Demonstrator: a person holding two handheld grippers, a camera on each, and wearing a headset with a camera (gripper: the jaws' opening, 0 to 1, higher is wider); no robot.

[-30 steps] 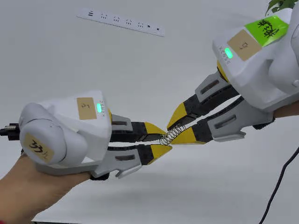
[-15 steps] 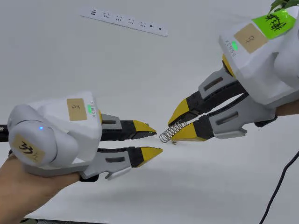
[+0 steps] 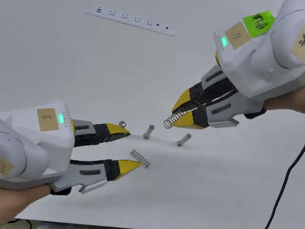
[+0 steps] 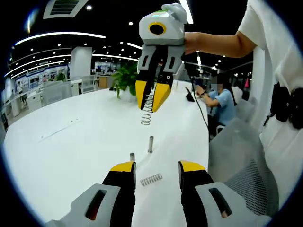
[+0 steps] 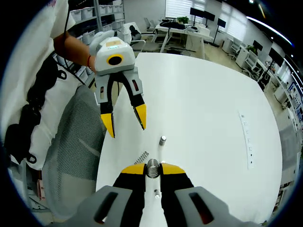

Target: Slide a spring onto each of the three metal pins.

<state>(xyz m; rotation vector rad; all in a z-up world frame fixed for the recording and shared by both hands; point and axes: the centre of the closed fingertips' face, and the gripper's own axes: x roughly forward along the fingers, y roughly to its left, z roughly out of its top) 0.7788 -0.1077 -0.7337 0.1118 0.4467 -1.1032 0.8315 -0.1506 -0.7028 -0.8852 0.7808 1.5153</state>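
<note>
Pinching a coil spring [image 3: 172,119] between its yellow tips, the right gripper [image 3: 177,117] hangs above the white table [image 3: 71,76] in the head view. The left gripper [image 3: 134,149] sits lower left, jaws spread and holding nothing. A loose spring [image 3: 140,158] lies flat just beside its lower tip. Left pin [image 3: 122,124], middle pin [image 3: 148,131] and right pin [image 3: 184,140] stand apart in a row; a power strip [image 3: 133,20] lies far behind. Left gripper view: own jaws wide apart, loose spring between them, two pins beyond, the held spring dangling from the right gripper overhead. Right gripper view: own jaws pressed on the spring, seen end-on; the left gripper faces it, jaws spread.
</note>
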